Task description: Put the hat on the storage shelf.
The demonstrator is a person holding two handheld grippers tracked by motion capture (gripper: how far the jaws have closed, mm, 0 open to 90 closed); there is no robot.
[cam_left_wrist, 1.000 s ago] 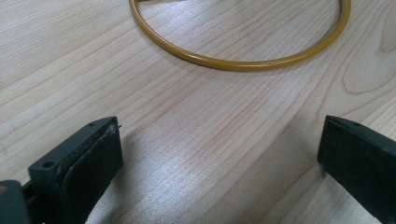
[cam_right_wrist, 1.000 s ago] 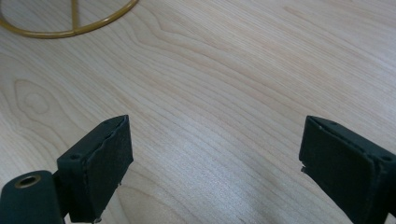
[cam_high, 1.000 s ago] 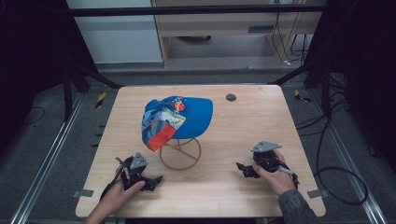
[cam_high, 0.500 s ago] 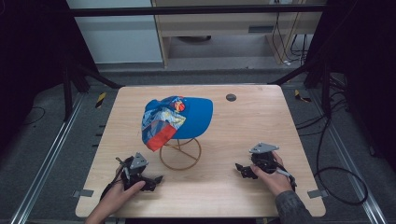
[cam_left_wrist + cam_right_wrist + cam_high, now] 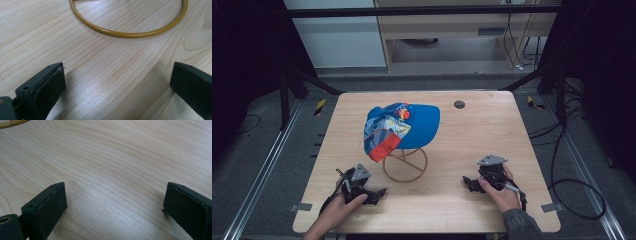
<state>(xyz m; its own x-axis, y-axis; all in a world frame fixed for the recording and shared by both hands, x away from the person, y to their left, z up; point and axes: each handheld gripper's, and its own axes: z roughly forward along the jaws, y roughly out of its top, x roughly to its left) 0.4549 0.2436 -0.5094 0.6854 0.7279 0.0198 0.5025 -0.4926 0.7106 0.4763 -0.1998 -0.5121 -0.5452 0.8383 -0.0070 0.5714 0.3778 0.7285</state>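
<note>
On the table (image 5: 492, 130) in the high view, a blue cap (image 5: 404, 125) sits on a wire stand (image 5: 405, 164) near the middle, its patterned side drooping toward the person's left. The left gripper (image 5: 379, 192) rests on the wood just left of the stand's ring base; the right gripper (image 5: 467, 181) lies well to the ring's right. Both hands hold their tools low, near the table's front edge. A small dark disc (image 5: 459, 104) lies beyond the cap.

In the left gripper view, the jaws stand wide apart with nothing between them, and the yellow ring (image 5: 130, 32) of the stand curves across the wood just ahead. Judging from this, the risk is that a forward push at this height would strike the ring rather than the cap, sliding or tipping the light stand and spilling the cap off it.

In the right gripper view, the jaws are likewise spread and empty over bare wood, with a sliver of the ring (image 5: 11, 123) at the top left corner. If this gripper reaches for the cap alone, a pull from one side could probably drag the stand along or let the soft fabric slip from a shallow pinch.
</note>
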